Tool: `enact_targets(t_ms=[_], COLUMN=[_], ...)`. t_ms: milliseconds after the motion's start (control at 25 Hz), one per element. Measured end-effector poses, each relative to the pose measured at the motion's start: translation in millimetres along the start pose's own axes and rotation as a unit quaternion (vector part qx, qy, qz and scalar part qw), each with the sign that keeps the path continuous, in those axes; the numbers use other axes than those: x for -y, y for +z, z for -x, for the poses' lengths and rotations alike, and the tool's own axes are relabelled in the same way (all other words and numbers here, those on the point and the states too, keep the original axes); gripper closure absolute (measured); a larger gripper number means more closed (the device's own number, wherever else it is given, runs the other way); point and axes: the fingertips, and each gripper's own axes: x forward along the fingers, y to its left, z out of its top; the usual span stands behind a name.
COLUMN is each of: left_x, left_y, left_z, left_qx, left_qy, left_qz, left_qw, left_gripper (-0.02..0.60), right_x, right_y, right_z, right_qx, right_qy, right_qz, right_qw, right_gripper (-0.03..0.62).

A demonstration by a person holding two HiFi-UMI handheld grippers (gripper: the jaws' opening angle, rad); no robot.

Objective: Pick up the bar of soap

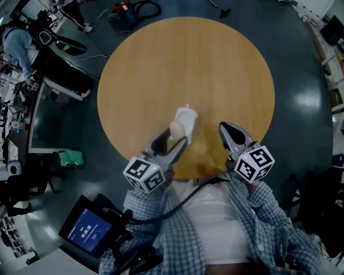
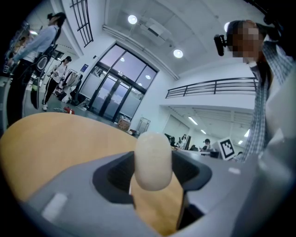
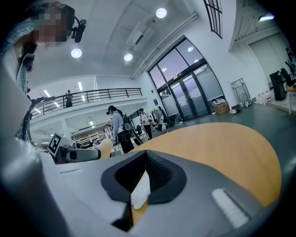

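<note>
The cream, rounded bar of soap (image 1: 175, 129) stands on end between the jaws of my left gripper (image 1: 173, 140), which is shut on it. In the left gripper view the soap (image 2: 152, 159) fills the gap between the dark pads, with the table showing below it. It sits by the near left edge of a white dish-like object (image 1: 187, 119) on the round wooden table (image 1: 215, 70). My right gripper (image 1: 227, 132) hovers over the table's near edge, to the right of the dish. Its jaws meet and hold nothing (image 3: 140, 185).
The table's near edge lies just under both grippers. Dark floor surrounds the table, with desks and people at the far left (image 1: 16, 43), a red machine with a hose (image 1: 126, 8) beyond the far edge, and a lit screen (image 1: 88, 231) at lower left.
</note>
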Motion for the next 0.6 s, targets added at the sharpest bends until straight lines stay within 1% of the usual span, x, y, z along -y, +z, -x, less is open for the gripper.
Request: enact_targets(t_ms=[600], left_x=[0.4], left_y=[-2.5], left_z=[-1.4], left_qx=[-0.003], left_qy=[0.002], left_qz=[0.003], left_qw=[1.0], left_gripper=[0.328], right_x=[1.9], right_y=[-2.2], right_z=[-0.7], right_qx=[-0.006], right_qy=[0.0], right_qz=[-0.004], right_qw=[1.0], right_gripper=[0.591])
